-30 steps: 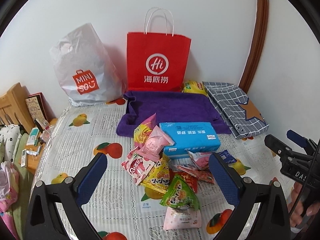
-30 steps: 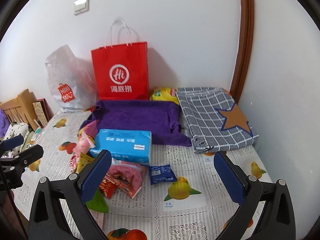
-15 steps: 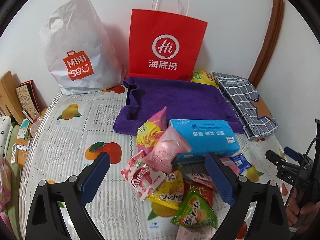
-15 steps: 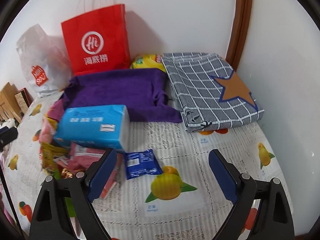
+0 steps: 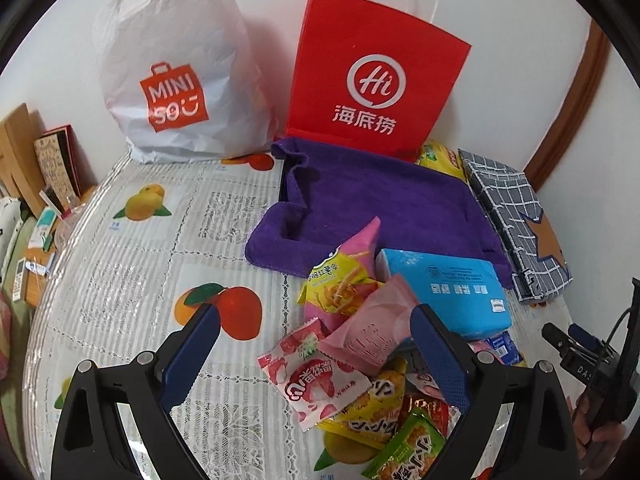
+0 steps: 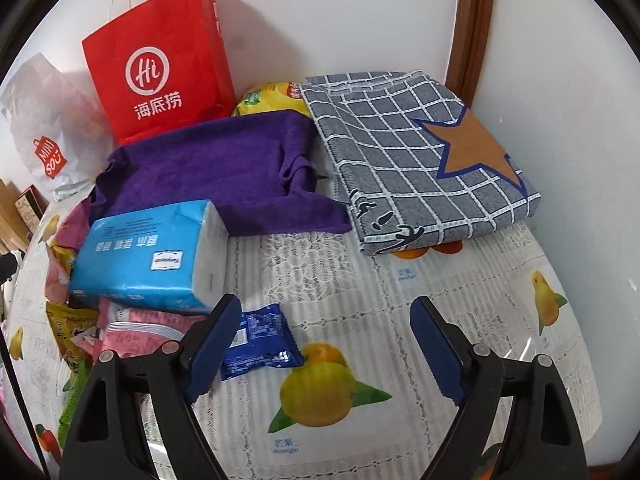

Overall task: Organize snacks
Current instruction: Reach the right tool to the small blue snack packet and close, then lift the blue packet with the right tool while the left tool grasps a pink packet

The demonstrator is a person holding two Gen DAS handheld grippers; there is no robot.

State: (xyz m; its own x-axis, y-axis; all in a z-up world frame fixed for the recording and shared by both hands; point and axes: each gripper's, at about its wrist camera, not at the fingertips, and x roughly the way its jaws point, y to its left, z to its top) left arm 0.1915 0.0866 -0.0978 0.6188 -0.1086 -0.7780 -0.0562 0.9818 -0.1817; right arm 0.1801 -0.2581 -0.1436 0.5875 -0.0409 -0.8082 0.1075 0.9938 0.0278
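Note:
A pile of snack packets (image 5: 360,364) lies on the fruit-print tablecloth (image 5: 132,280). My left gripper (image 5: 316,344) hovers over it with jaws wide apart. A pink-and-white strawberry packet (image 5: 316,380) and a pale pink packet (image 5: 368,328) lie between the fingers, untouched. My right gripper (image 6: 326,344) hangs low over the table and its jaws are closing. A small blue packet (image 6: 260,344) lies just inside its left finger (image 6: 212,340); the pads do not press it. A blue tissue pack (image 6: 152,256) rests on the pile.
A red paper bag (image 5: 376,76) and a white plastic bag (image 5: 176,72) stand against the back wall. In front of them lie a purple towel (image 6: 208,172), a checked grey cloth with a star (image 6: 412,152) and a yellow packet (image 6: 272,96). A hand (image 5: 600,428) holds the right gripper.
Both grippers have sunk closer to the table, the left toward the snack pile, the right toward the small blue packet. The right jaws have narrowed a little.

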